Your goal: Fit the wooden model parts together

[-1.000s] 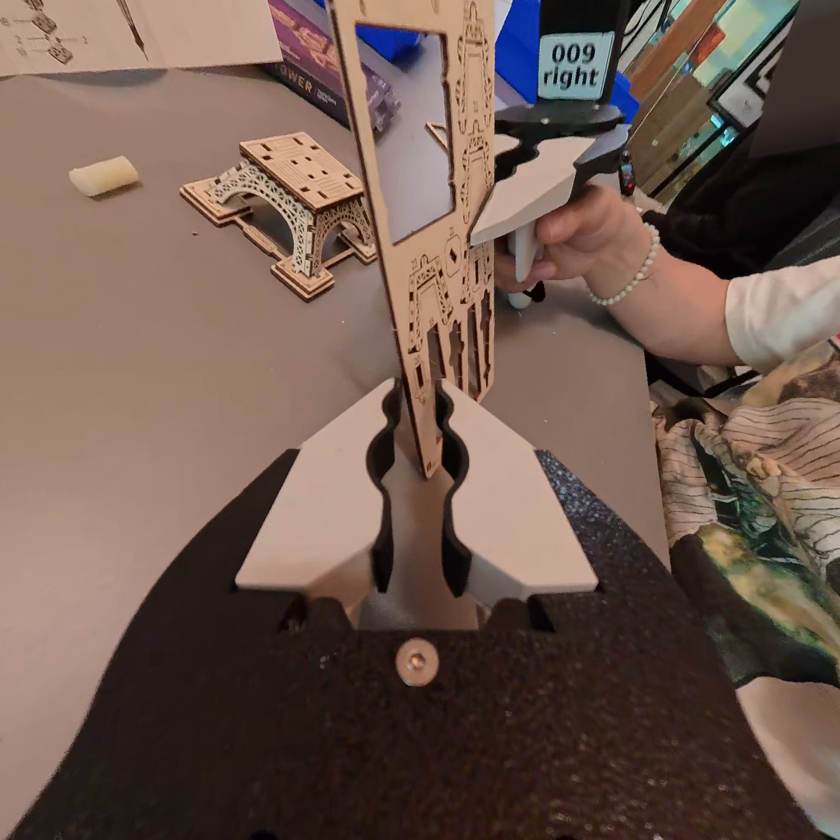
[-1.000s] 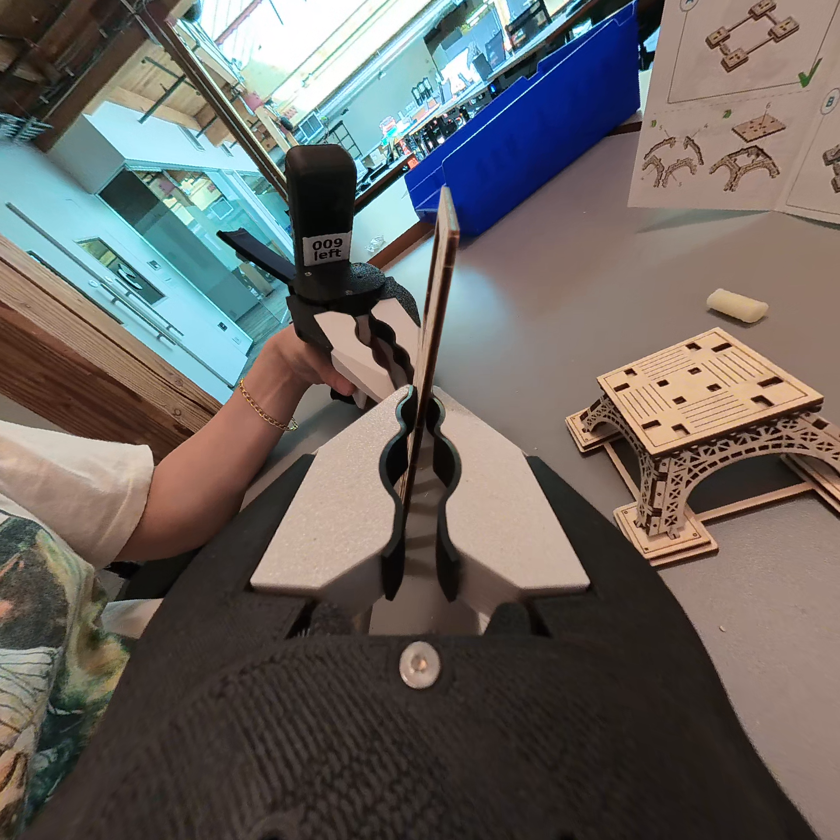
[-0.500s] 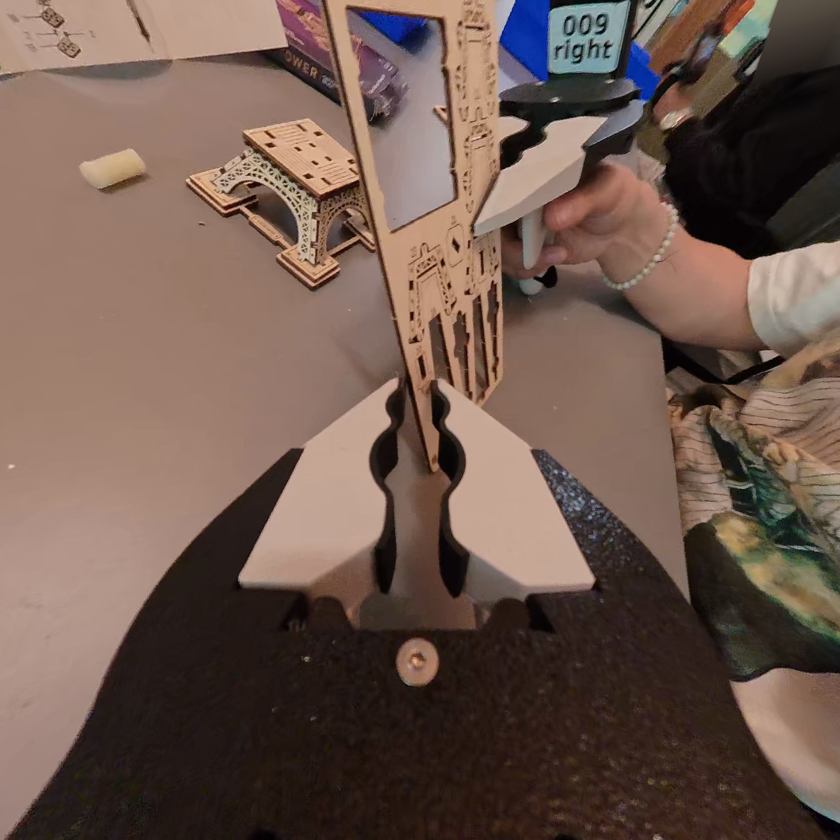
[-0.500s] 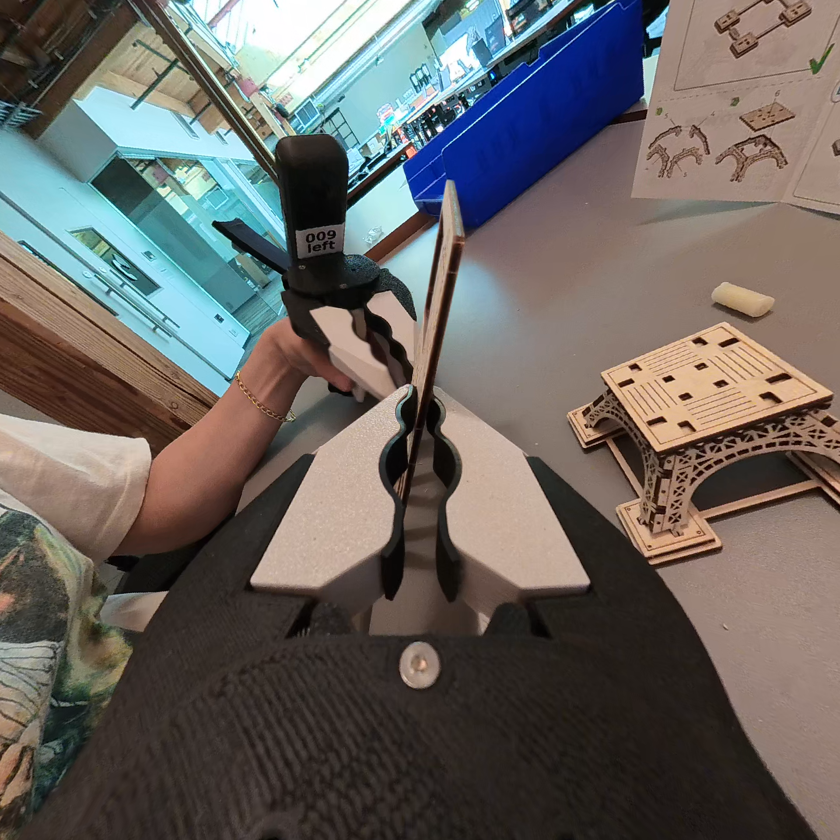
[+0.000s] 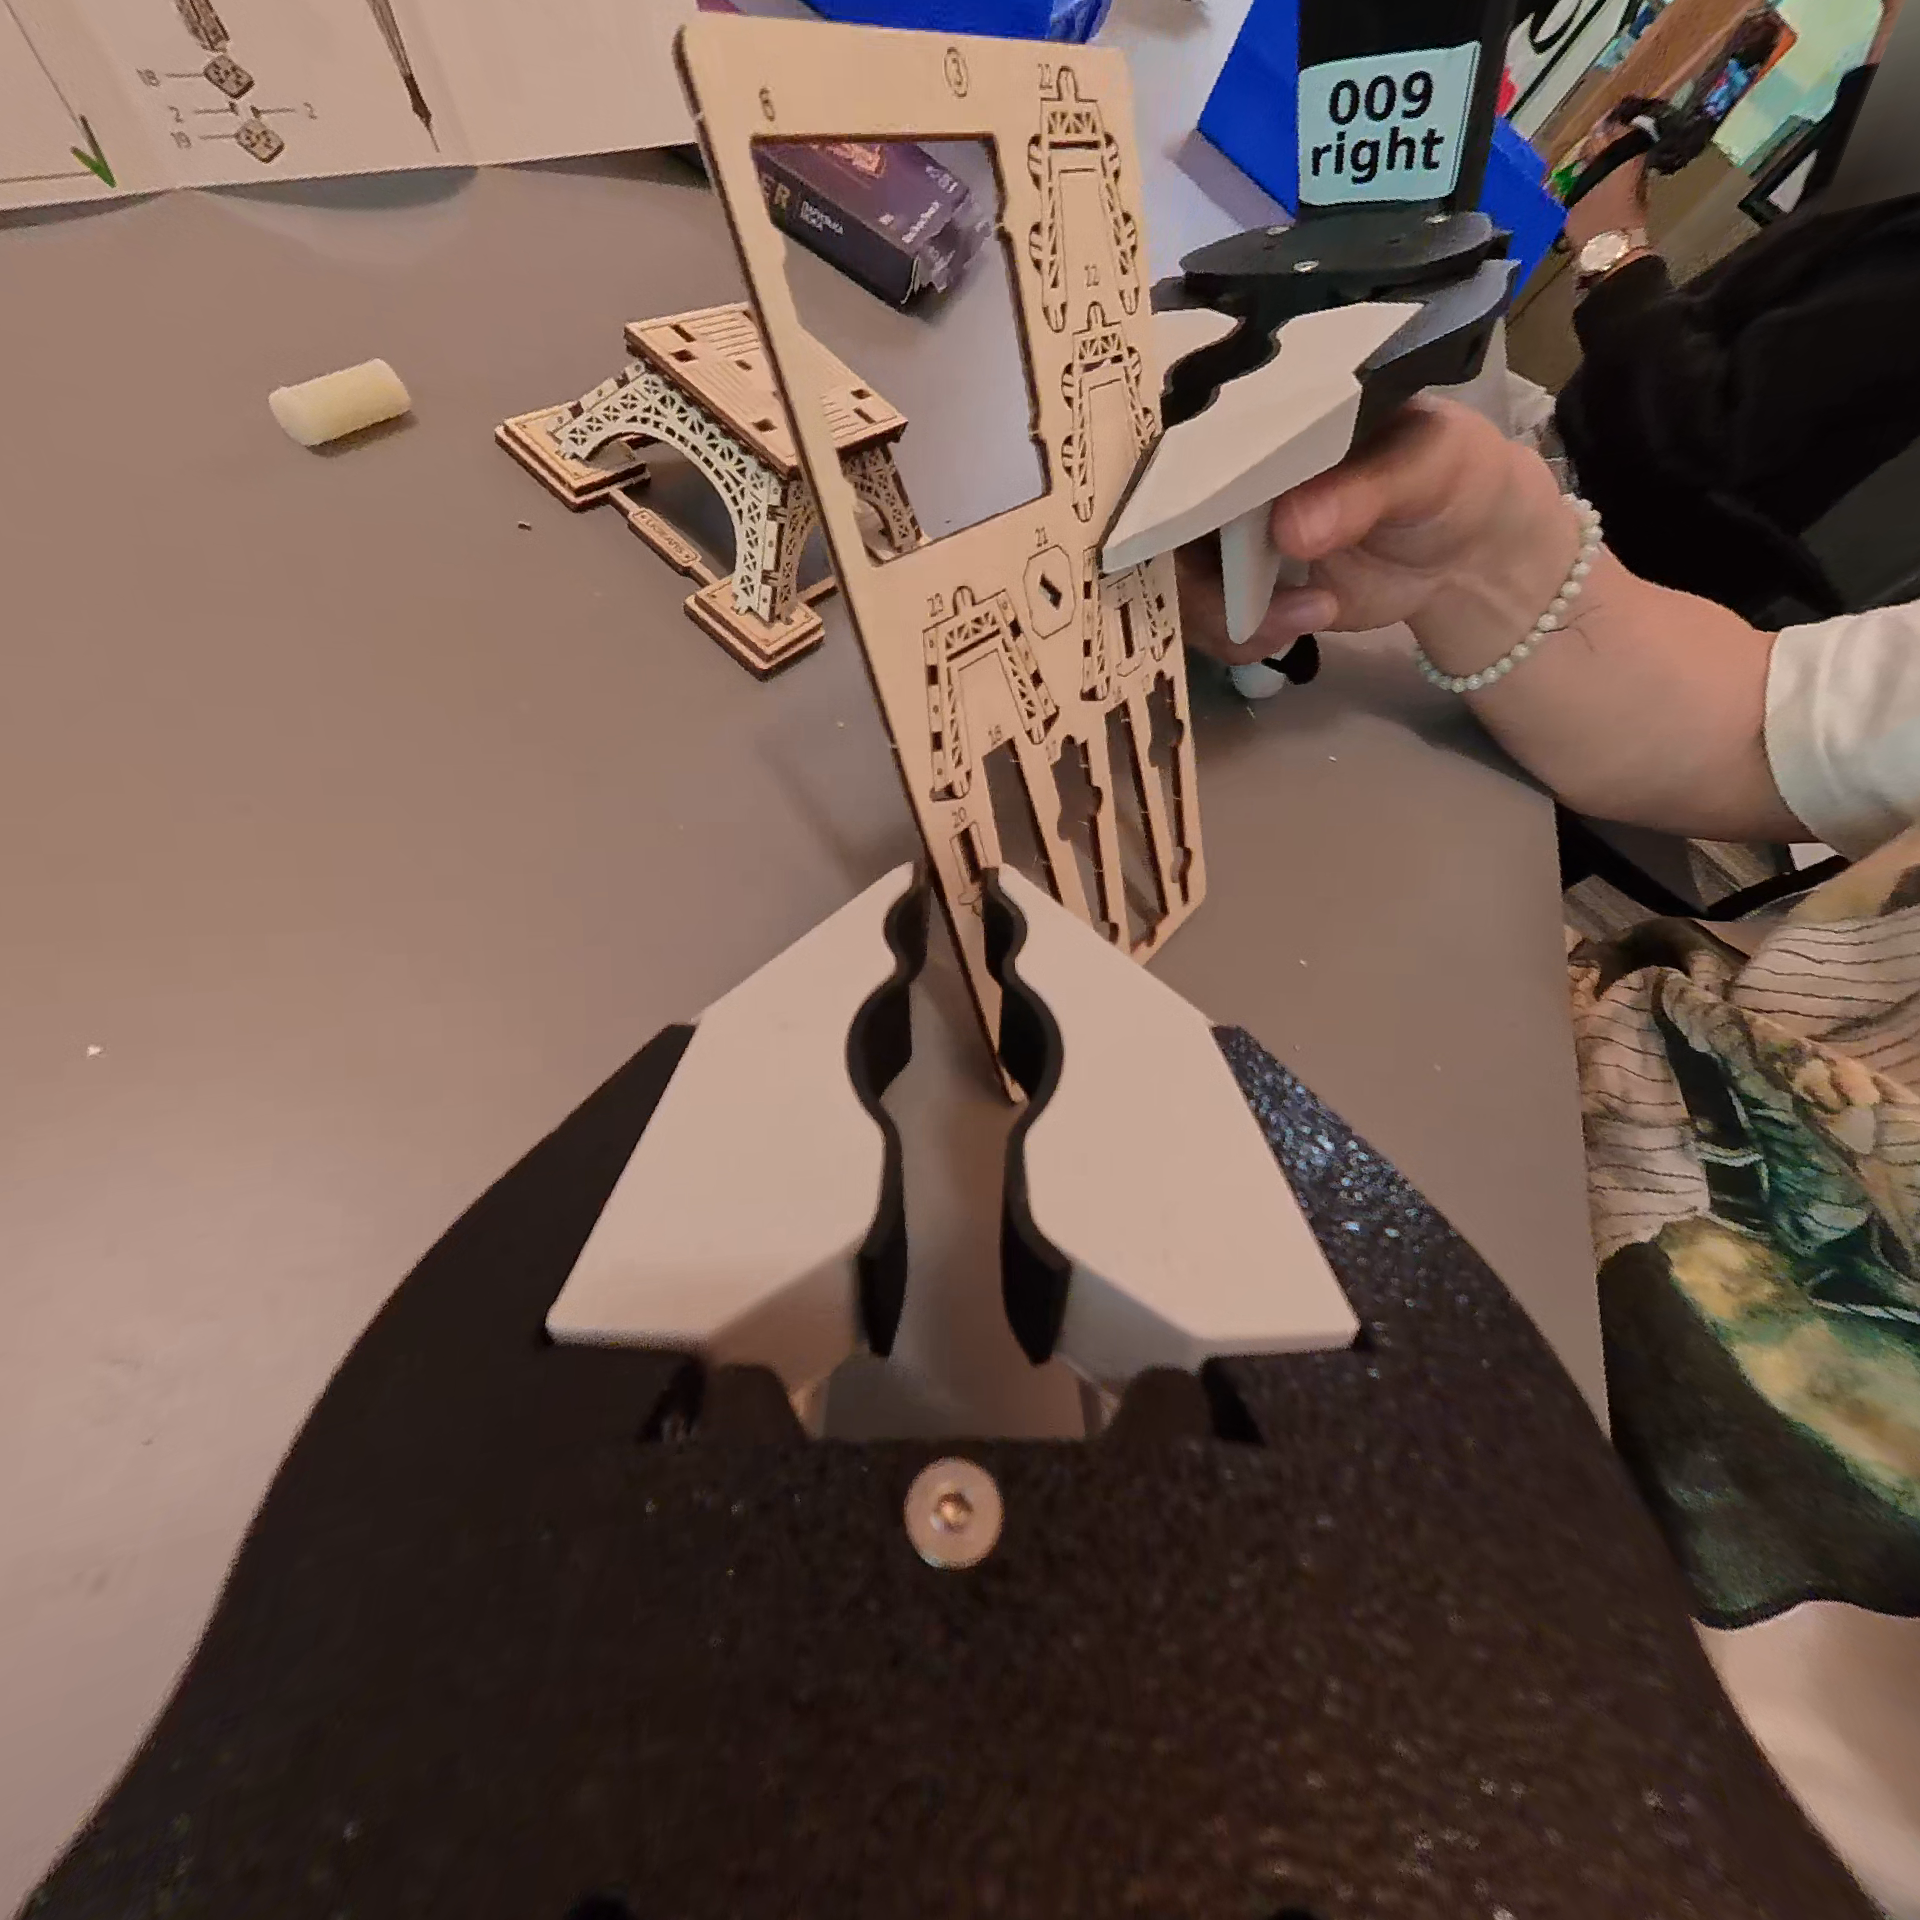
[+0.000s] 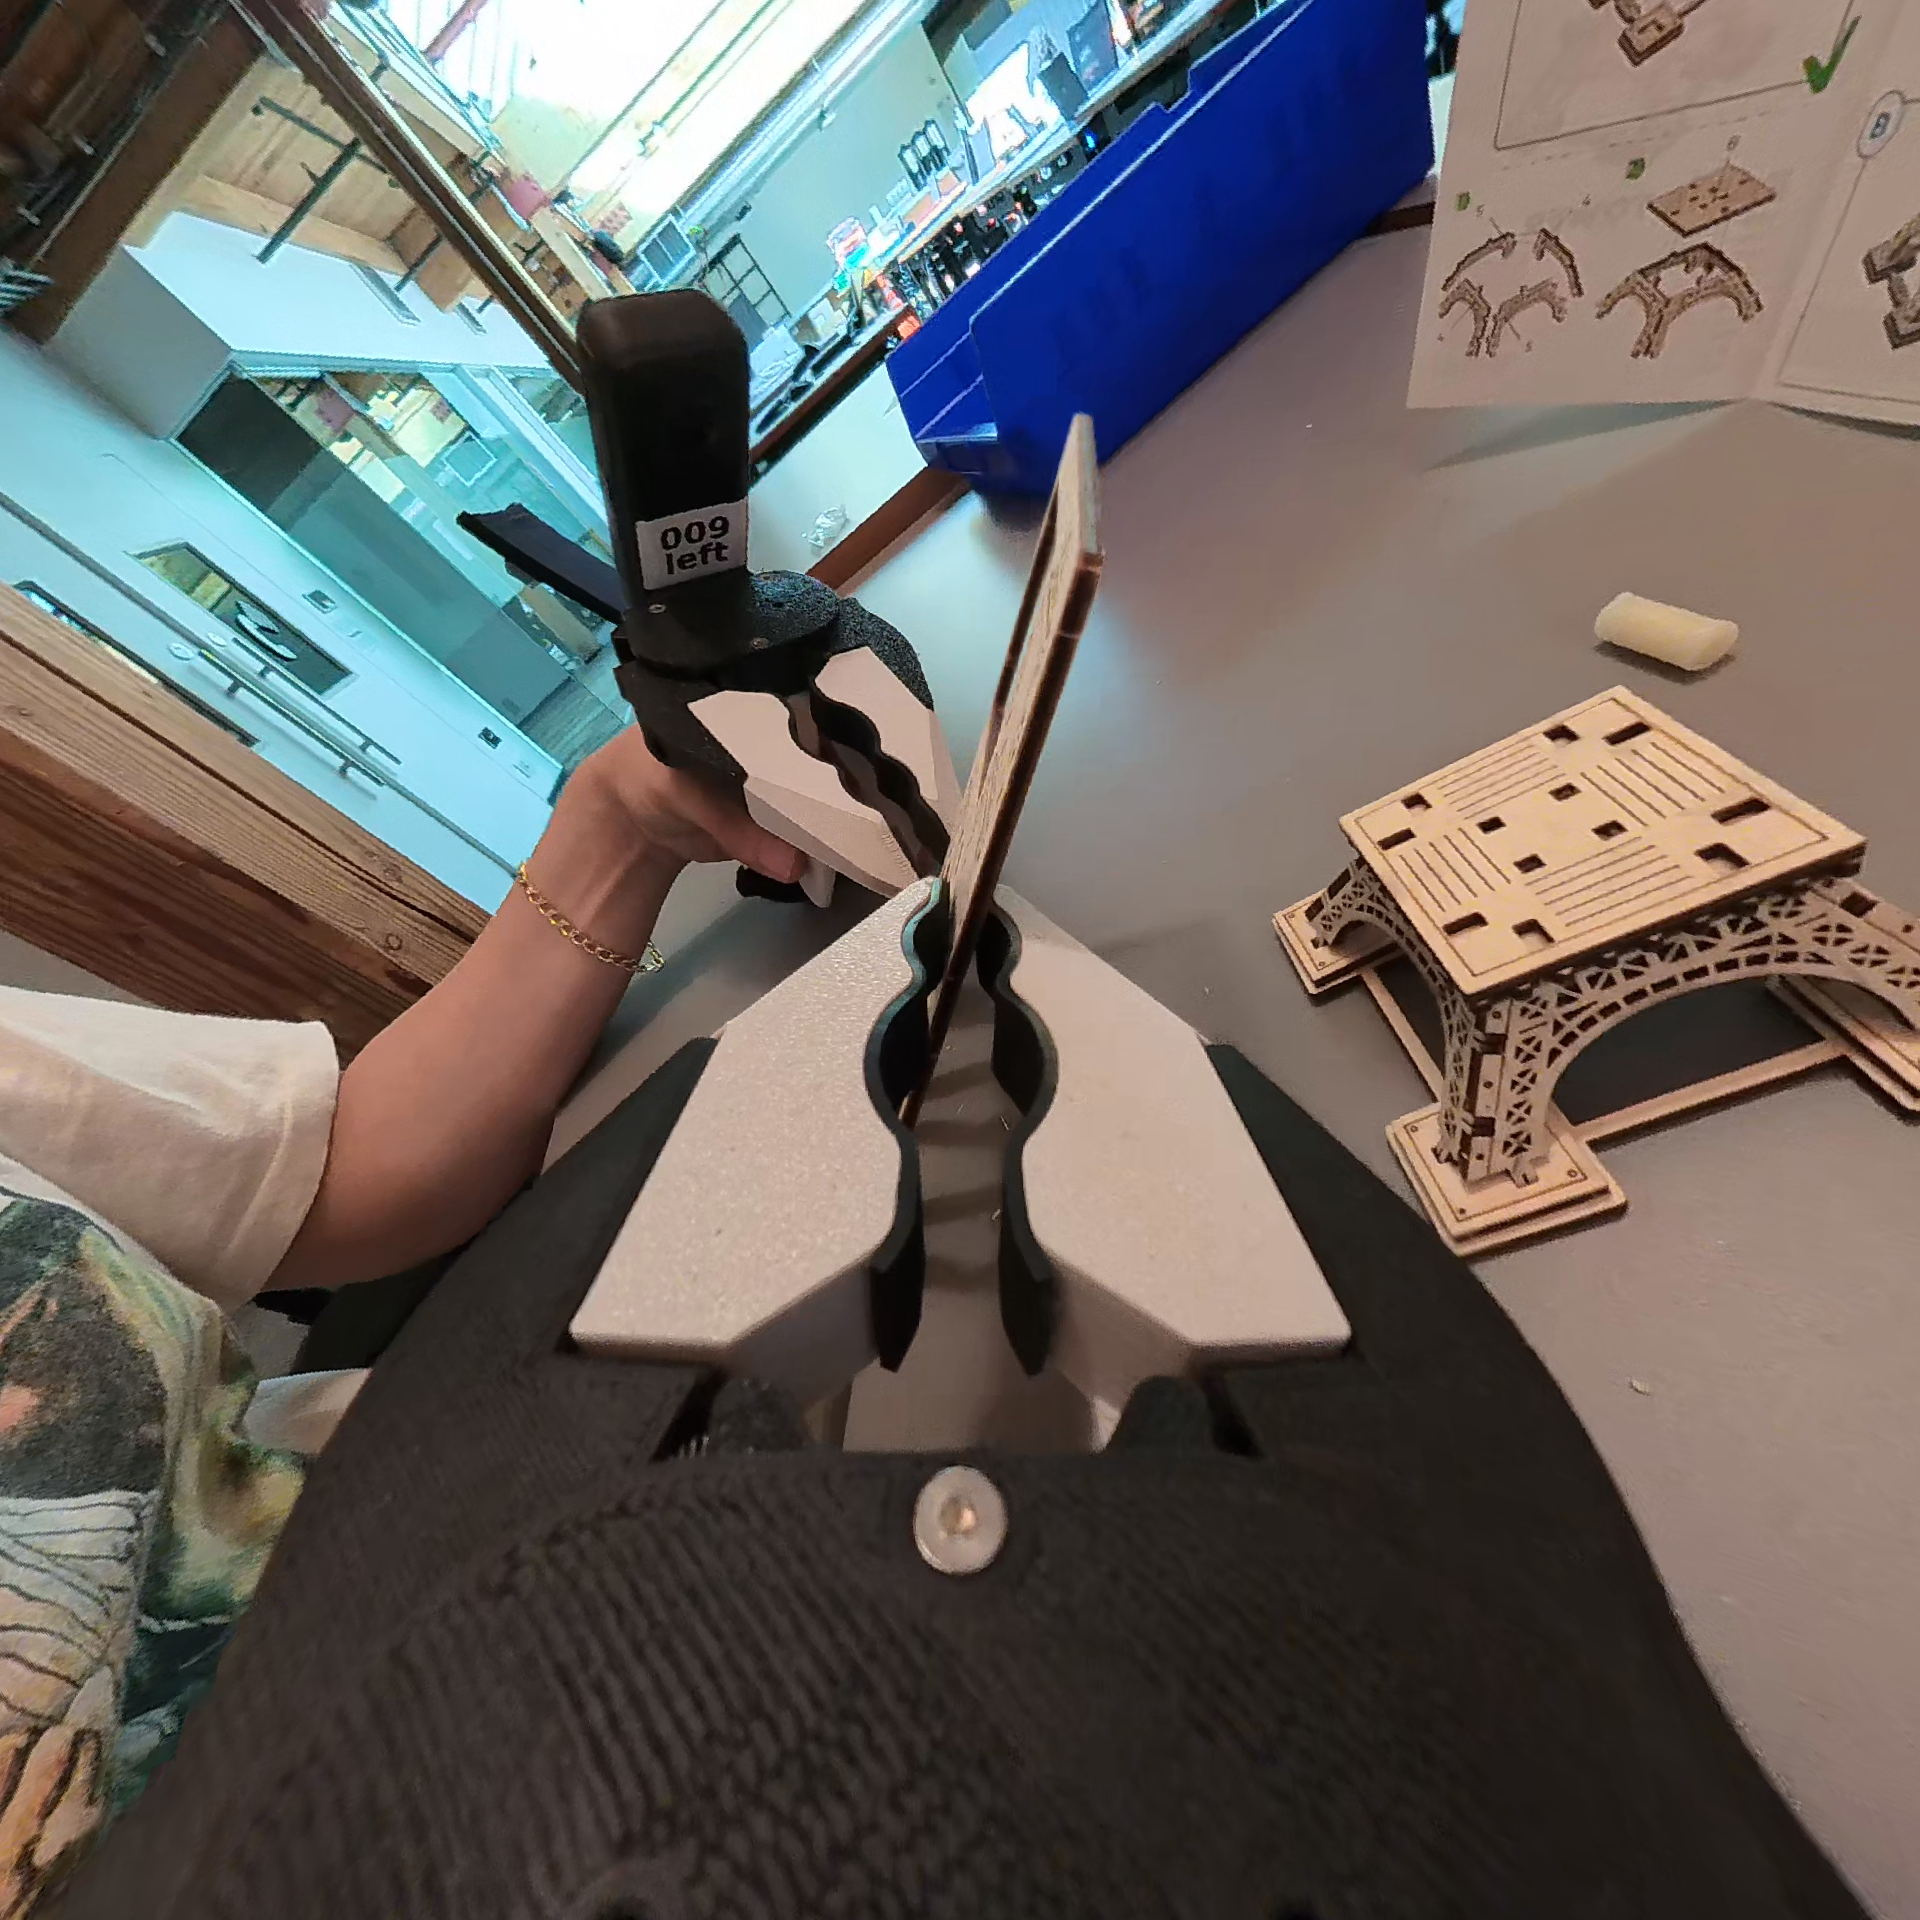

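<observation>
A thin wooden parts sheet (image 5: 904, 597) with laser-cut pieces and a large cut-out window stands upright above the grey table. My left gripper (image 5: 951, 888) is shut on its lower corner. My right gripper (image 5: 1127, 520) pinches the sheet's right edge higher up. In the right wrist view the sheet (image 6: 1029, 665) shows edge-on and leans right, clamped in my right gripper (image 6: 961, 904), with the left gripper (image 6: 925, 868) just behind it. The assembled wooden tower base (image 5: 727, 447) stands on the table, apart from both grippers; it also shows in the right wrist view (image 6: 1590, 842).
A pale foam piece (image 5: 338, 400) lies beyond the tower base. A paper instruction sheet (image 6: 1662, 208) lies at the far edge. A purple box (image 5: 873, 218) and a blue bin (image 6: 1143, 281) sit behind. The person's forearms and patterned clothing fill the near side. Left tips to right tips: about 7 cm.
The sheet has tilted and sits lower in the left wrist view, so its top edge now shows. Both grippers keep their hold on it. The tower base has not moved.
</observation>
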Demonstrator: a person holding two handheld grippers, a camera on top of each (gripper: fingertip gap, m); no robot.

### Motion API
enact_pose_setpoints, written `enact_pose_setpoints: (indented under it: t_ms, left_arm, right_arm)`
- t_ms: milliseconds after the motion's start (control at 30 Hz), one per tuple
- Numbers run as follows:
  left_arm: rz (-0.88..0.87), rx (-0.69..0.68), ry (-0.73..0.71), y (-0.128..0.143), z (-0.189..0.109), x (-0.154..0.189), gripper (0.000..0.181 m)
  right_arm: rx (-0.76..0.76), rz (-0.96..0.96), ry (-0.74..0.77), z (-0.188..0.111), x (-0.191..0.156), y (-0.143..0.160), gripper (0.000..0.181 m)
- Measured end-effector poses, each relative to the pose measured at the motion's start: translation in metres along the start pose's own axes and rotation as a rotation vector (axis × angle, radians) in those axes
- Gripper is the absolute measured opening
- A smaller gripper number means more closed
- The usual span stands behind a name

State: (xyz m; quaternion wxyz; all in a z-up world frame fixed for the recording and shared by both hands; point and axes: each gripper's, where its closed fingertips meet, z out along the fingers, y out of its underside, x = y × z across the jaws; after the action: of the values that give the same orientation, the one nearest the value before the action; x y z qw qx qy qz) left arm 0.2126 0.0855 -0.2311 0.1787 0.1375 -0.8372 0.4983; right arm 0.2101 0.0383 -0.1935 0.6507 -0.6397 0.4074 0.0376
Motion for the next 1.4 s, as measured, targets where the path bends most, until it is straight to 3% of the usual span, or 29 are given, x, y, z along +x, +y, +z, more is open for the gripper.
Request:
enact_pose_setpoints:
  t_ms: [600, 967, 1067, 1167, 1300, 1400]
  left_arm:
    - [-0.081, -0.03, -0.059, 0.005, 0.008, -0.009, 0.01]
    - [-0.103, 0.028, 0.131, -0.003, 0.0, 0.011, 0.007]
    - [-0.081, 0.026, 0.171, -0.003, -0.001, 0.018, 0.004]
    - [-0.056, 0.051, 0.19, -0.008, 0.001, 0.023, 0.002]
    - [-0.029, 0.081, 0.226, -0.012, -0.002, 0.029, 0.001]
    - [-0.019, 0.09, 0.23, -0.014, -0.001, 0.031, 0.001]
  right_arm:
    - [-0.017, 0.044, 0.069, 0.001, 0.012, 0.003, 0.006]
    - [0.008, -0.019, -0.077, -0.002, -0.011, -0.001, 0.002]
    - [0.019, -0.023, -0.082, -0.002, -0.012, -0.003, 0.001]
    - [0.0, -0.015, -0.087, 0.002, -0.014, 0.001, 0.014]
    - [0.021, -0.019, -0.067, 0.002, -0.012, -0.002, 0.008]
    - [0.051, -0.001, -0.076, 0.001, -0.013, -0.005, 0.013]
